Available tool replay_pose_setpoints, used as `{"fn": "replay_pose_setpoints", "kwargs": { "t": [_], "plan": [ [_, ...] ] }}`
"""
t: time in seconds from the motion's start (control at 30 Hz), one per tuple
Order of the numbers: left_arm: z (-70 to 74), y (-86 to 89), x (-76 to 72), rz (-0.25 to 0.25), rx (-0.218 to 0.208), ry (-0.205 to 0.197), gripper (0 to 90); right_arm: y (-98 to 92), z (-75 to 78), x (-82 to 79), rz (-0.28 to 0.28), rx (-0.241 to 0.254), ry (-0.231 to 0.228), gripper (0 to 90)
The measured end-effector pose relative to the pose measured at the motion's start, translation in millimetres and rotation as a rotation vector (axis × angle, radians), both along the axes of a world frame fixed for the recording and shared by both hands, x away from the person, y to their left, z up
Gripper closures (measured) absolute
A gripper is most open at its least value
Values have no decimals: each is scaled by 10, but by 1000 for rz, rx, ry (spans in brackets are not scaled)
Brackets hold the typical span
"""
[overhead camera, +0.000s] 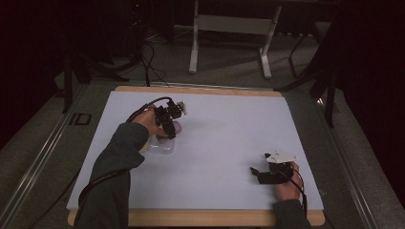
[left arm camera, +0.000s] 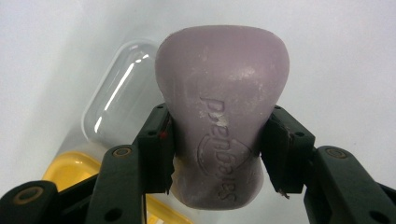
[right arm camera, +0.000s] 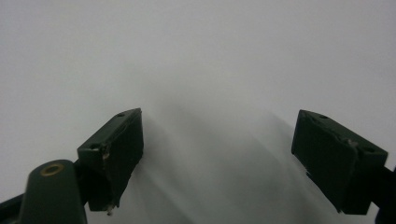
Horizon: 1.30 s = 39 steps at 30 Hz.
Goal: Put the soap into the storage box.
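The purple soap bar (left arm camera: 222, 116) is clamped at its waist between the jaws of the left gripper (left arm camera: 217, 144), held just above a clear plastic container (left arm camera: 116, 93) on the white surface (overhead camera: 224, 143) — so the pickup looks done, with placing likely left. The right gripper (overhead camera: 268, 174) rests well apart, jaws spread and empty.

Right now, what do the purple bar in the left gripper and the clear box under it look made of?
The purple waisted bar looks like soap: matte, waxy, with embossed lettering and white scuffs. The clear rounded box looks like thin glossy plastic, showing bright glare streaks. Its yellow part looks plastic too, perhaps a lid.
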<state>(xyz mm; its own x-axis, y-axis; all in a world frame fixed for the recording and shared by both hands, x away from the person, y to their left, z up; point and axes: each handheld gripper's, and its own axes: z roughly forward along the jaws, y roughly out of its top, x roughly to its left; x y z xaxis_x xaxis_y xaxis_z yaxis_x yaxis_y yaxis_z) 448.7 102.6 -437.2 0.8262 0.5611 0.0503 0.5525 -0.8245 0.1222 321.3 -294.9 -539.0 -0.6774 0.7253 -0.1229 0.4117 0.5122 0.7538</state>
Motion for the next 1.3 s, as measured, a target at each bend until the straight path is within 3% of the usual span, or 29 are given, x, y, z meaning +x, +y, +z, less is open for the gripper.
{"fn": "replay_pose_setpoints", "kwargs": {
  "t": [0.67,0.93,1.3],
  "plan": [
    [-4,213,3,55,-13,8,498,1,1,-1,0,-1,0,164],
    [41,266,9,83,-45,1,498,3,1,-2,1,-3,0,164],
    [42,358,21,113,-39,9,497,5,1,-4,2,-5,-1,164]
  ]
}}
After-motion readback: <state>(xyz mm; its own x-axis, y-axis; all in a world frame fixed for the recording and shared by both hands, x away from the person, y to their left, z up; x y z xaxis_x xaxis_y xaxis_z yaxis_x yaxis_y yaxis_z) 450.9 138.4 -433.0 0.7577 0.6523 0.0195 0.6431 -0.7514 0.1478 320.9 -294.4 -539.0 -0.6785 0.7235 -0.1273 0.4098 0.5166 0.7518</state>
